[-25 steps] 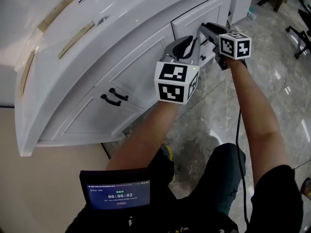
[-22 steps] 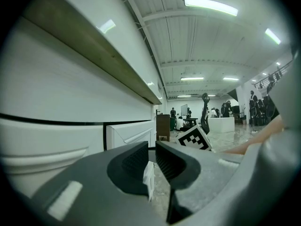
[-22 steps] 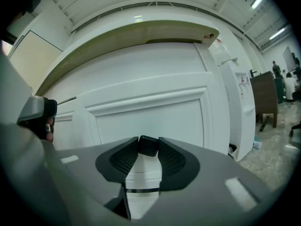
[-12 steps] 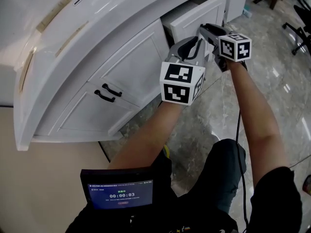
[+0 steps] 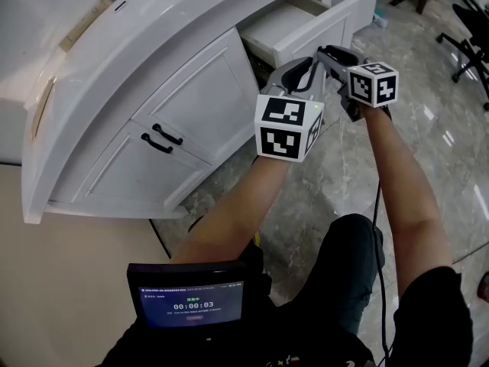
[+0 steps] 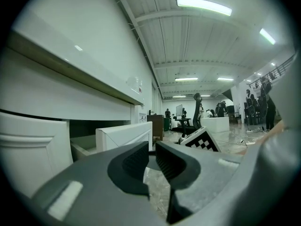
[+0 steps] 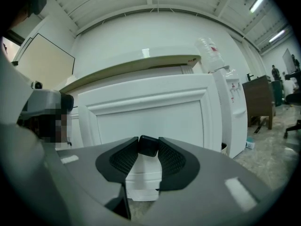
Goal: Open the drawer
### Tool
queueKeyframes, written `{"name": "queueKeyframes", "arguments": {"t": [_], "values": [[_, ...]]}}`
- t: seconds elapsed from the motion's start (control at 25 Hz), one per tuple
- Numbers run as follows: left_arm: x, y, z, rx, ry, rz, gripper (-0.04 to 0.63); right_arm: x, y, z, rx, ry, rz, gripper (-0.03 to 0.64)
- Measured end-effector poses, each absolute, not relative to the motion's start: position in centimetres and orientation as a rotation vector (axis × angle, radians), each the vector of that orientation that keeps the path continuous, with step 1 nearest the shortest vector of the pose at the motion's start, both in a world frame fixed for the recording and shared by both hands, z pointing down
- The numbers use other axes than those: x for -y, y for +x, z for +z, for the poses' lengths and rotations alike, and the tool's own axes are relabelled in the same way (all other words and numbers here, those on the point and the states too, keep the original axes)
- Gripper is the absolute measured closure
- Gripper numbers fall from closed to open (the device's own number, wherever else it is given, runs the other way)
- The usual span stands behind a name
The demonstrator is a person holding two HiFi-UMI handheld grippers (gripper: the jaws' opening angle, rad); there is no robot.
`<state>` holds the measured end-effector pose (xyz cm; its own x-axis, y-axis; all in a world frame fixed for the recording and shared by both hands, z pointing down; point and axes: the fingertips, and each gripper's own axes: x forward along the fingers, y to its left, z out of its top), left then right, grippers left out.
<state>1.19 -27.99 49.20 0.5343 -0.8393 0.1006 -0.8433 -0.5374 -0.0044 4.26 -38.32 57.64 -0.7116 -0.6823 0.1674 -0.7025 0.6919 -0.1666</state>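
Curving cabinet [image 5: 114, 90]: white, sweeping from 8 to 12 o'clock in the head view, with two black door pulls [image 5: 160, 138] at 9 o'clock.
Floor [image 5: 428, 128]: grey marble, from 2 to 5 o'clock.
Drawer [image 5: 325, 27]: at 1 o'clock, standing out of the cabinet with its inside showing; its panelled front fills the right gripper view.
Water dispenser [image 7: 230, 112]: white, at 3 o'clock of the drawer front in the right gripper view.
Screen [image 5: 191, 304]: at 7 o'clock, close to the person's body.
Right gripper [image 7: 148, 149]: clenched on the drawer's black handle [image 7: 148, 145], which sits between the pad tips.
Left gripper [image 6: 149, 157]: at 8 o'clock of the right one, pads nearly together with only a thin slit, grasping nothing I can make out.
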Motion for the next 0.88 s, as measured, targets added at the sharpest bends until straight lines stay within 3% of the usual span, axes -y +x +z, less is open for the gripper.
{"name": "queueKeyframes", "arguments": {"t": [0.88], "values": [[26.0,6.1,50.3,1.405,2.741,0.154,0.546,34.3,7.9,57.8,2.813,1.195,0.346,0.465]]}}
